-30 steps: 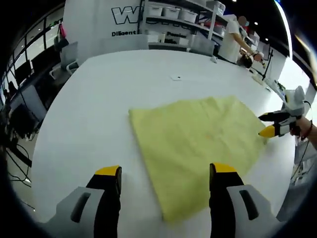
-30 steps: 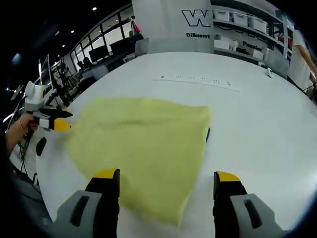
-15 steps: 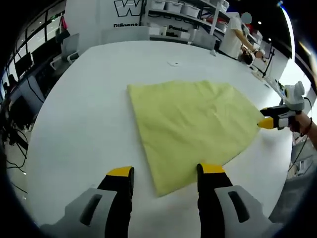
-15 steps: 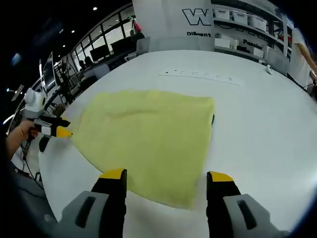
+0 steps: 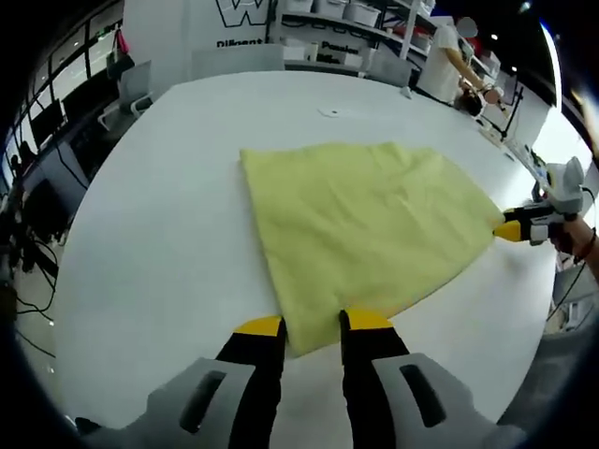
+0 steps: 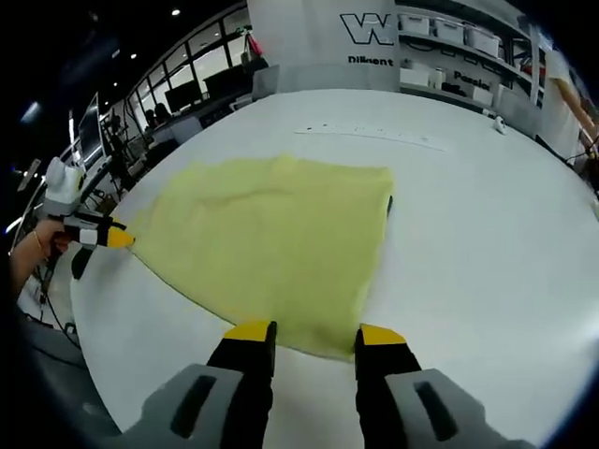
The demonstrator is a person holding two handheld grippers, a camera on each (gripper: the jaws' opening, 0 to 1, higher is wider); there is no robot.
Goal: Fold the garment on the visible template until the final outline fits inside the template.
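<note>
Grabbing two corners of the yellow cloth

Both the left gripper [image 5: 312, 323] and right gripper [image 6: 313, 331], jaws narrow, reach the garment [image 5: 365, 224] corners near the table [image 5: 159, 234] edge; next, pinch and fold.

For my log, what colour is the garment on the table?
The garment is plain pale yellow, with no pattern; the left gripper view shows it best.

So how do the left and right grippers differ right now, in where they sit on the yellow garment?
The left gripper straddles a pointed corner of the yellow garment, while the right gripper sits at a straighter stretch of hem near another corner. From the left gripper view the right one shows far off at the cloth's right tip; from the right gripper view the left shows at its left tip. Both have yellow-tipped jaws narrowed around the edge over the white table; whether they already pinch is unclear.
</note>
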